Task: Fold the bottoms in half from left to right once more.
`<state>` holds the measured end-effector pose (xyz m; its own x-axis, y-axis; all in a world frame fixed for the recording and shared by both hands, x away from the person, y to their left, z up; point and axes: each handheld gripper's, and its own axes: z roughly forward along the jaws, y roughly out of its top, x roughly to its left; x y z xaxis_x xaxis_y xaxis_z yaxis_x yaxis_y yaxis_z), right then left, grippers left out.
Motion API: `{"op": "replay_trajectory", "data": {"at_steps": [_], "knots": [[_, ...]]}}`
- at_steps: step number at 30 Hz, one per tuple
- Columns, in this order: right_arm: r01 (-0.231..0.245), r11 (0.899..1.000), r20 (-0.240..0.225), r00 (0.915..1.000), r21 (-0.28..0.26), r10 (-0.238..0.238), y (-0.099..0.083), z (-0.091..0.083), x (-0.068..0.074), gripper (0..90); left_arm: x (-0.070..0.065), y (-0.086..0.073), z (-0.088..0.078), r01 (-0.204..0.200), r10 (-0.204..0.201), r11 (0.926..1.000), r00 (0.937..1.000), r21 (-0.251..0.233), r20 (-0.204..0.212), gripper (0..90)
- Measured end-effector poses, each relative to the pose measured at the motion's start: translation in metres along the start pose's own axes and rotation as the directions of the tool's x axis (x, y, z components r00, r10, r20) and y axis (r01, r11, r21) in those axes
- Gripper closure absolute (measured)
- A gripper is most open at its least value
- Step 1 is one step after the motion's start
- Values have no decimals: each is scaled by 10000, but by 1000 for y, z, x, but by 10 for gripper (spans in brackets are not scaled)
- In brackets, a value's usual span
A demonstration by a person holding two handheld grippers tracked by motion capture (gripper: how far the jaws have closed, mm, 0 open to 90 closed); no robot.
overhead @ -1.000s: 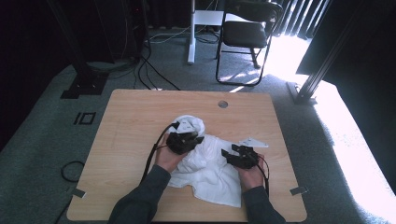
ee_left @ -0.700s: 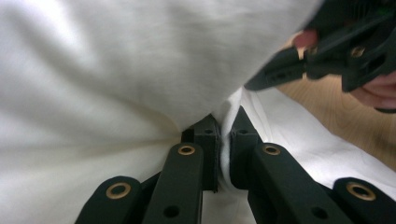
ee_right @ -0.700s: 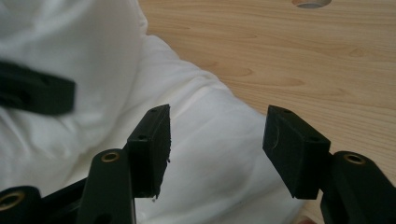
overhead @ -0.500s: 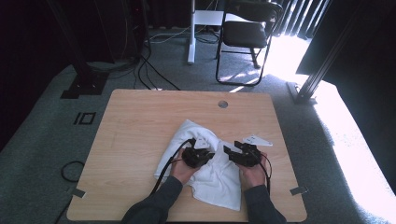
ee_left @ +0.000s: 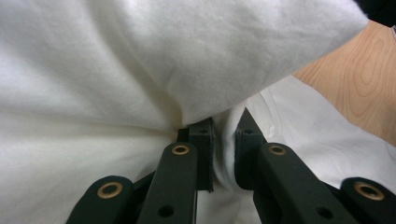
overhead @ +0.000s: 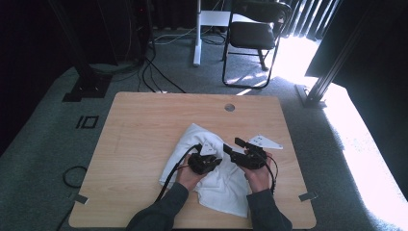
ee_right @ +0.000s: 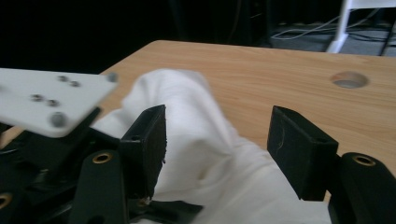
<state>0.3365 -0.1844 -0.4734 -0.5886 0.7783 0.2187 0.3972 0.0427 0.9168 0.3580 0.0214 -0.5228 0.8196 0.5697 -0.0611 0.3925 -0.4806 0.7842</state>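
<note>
High view | one white cloth [overhead: 219, 180] | two tongs, left [overhead: 215, 162] seemingly pinching cloth

No lettering, label, brand mark or number is legible anywhere here, neither from above nor along either gripper's jaws.

A plain white cloth [overhead: 219, 180] lies on the light wood-grain table [overhead: 144, 125], between black claws.
</note>
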Motion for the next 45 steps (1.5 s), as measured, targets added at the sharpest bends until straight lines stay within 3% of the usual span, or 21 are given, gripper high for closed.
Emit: {"op": "replay_trajectory", "data": {"at_steps": [2, 3, 4, 5, 7, 10, 13, 14, 17, 18, 19, 21, 26, 27, 28, 29, 34, 37, 41, 44, 45], "knots": [[271, 9987, -155, 9995, 440, -265, 0, 7, 4, 388, 0, 0, -1, -50, 50, 10000, 10000, 55, 35, 797], [612, 9944, 90, 9980, 857, -622, -3, 17, 5, 476, -2, 1, -2, -84, 83, 10000, 9997, 48, 213, 748], [612, 9944, 90, 9980, 857, -622, -3, 17, 5, 476, -2, 1, -2, -84, 83, 10000, 9997, 48, 213, 719], [540, 9908, 92, 9984, 1240, -556, -7, 28, 1, 604, -5, 1, -7, -243, 244, 9997, 9989, -25, 411, 682], [392, 9872, 327, 9985, 1549, -448, -11, 36, -5, 713, -8, 3, -16, -285, 299, 9994, 9974, -217, 654, 617], [221, 9849, 412, 9987, 1719, -296, -14, 42, -10, 789, -11, 6, -31, -452, 511, 9966, 9949, -682, 869, 590], [128, 9805, 723, 9970, 1962, -275, -16, 46, -14, 812, -5, 12, -68, -180, 458, 9808, 9892, -1943, 1395, 561], [128, 9805, 723, 9970, 1962, -275, -16, 46, -14, 812, -5, 12, -68, -180, 458, 9808, 9892, -1943, 1395, 558], [-30, 9774, 884, 9960, 2116, -161, -19, 46, -21, 814, 16, 15, -95, 147, 39, 9634, 9976, -2676, 687, 563], [-30, 9774, 884, 9960, 2116, -161, -19, 46, -21, 814, 23, 15, -98, 246, -168, 9640, 9994, -2647, 318, 563], [-87, 9771, 898, 9959, 2125, -106, -20, 46, -22, 814, 35, 14, -99, 419, -555, 9708, 9971, -2363, -514, 570], [-193, 9735, 1009, 9949, 2277, -39, -23, 46, -26, 822, 61, 8, -90, 1032, -1215, 9831, 9856, -1514, -1177, 598], [-277, 9668, 1125, 9937, 2538, -11, -25, 47, -28, 791, 69, -2, -65, 1255, -1295, 9908, 9878, -501, -859, 594], [-491, 9640, 1311, 9913, 2613, 149, -25, 45, -29, 614, 67, -2, -62, 1373, -1414, 9892, 9861, -520, -868, 588], [-491, 9640, 1311, 9913, 2613, 149, -25, 45, -29, 614, 67, -2, -62, 1373, -1414, 9892, 9861, -520, -868, 582], [-725, 9669, 1599, 9866, 2448, 335, -23, 37, -28, 503, 63, -3, -60, 1581, -1630, 9855, 9830, -622, -845, 580], [-803, 9774, 1665, 9849, 1955, 476, -20, 13, -19, 401, 54, -6, -52, 1299, -1331, 9909, 9851, -356, -1089, 581], [-269, 9870, 1288, 9917, 1586, 64, -19, -9, 7, 332, 49, -6, -50, 1324, -1374, 9901, 9814, -458, -1344, 576], [375, 9910, 772, 9959, 1288, -477, -13, -13, 25, 348, 47, -6, -51, 1463, -1525, 9877, 9795, -559, -1313, 570], [1133, 9813, 375, 9920, 1554, -1205, -11, -4, 41, 375, 45, -6, -50, 1497, -1565, 9869, 9787, -593, -1329, 570], [1221, 9629, 438, 9897, 2405, -1364, -18, 9, 45, 402, 45, -6, -50, 1525, -1591, 9865, 9784, -590, -1318, 570]]}}
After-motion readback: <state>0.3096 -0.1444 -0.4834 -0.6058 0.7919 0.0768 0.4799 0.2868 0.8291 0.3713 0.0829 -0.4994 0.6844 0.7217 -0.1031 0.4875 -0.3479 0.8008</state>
